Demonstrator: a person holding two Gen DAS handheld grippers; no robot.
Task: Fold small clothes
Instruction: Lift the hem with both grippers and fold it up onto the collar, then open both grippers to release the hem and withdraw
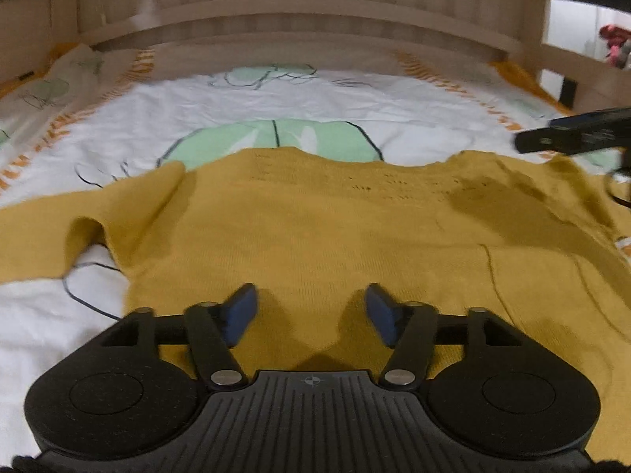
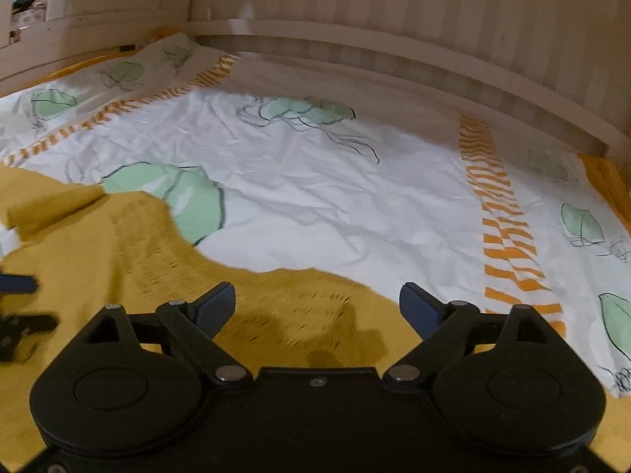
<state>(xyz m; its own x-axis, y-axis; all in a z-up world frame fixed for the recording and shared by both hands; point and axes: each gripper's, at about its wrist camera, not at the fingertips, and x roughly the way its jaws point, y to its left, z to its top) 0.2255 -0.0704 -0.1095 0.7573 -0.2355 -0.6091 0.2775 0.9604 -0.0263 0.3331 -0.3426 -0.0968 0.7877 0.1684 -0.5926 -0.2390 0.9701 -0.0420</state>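
Left wrist view: a wooden headboard (image 1: 299,12) with vertical slats closes off the far edge of the bed, and a side rail (image 1: 568,59) runs along the right edge. The bed is covered by a white sheet (image 1: 118,118) printed with green jellyfish shapes and orange striped bands. Spread flat on the sheet, toward the near edge, lies the mustard knit sweater (image 1: 315,220); its far hem sits over a large green print. One sleeve (image 1: 118,213) reaches toward the left edge, its cuff buckled into a raised fold. Rows of small eyelet holes cross the upper knit, and creases run down its right part. The left gripper (image 1: 311,307) hovers over the sweater's near part, fingers spread apart and holding nothing. The right gripper (image 1: 579,134) shows as a blurred dark shape over the sweater's right side.

Right wrist view: the same sheet (image 2: 335,205) stretches to the headboard (image 2: 434,19), an orange striped band (image 2: 501,216) running down the right. The sweater (image 2: 98,244) fills the near left corner, its eyelet rows visible. The right gripper (image 2: 317,307) is above the sweater's edge, fingers wide apart, empty. Part of the left gripper (image 2: 17,303) juts in at the left.
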